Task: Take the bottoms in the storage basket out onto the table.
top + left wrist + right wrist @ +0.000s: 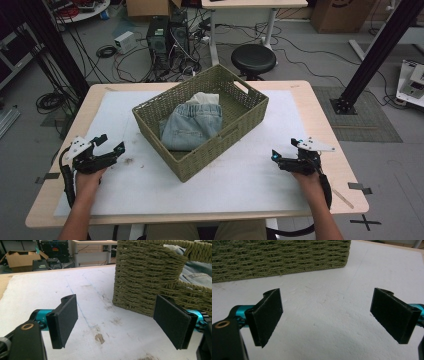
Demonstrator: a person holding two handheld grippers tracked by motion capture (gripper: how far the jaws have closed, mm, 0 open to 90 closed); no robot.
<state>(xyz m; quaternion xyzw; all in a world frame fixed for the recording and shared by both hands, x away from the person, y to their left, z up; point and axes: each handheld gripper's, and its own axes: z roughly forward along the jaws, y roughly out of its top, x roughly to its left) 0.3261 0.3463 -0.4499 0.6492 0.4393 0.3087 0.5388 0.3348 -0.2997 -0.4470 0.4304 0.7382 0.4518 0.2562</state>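
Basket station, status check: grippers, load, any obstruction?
Left gripper open, right gripper open, both empty, resting on the white mat either side. Folded jeans in the woven basket, a pale cloth behind them. Nothing between grippers and basket.

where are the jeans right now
In the high view, the folded jeans lie inside the woven basket at the table's middle, in front of a pale cloth.
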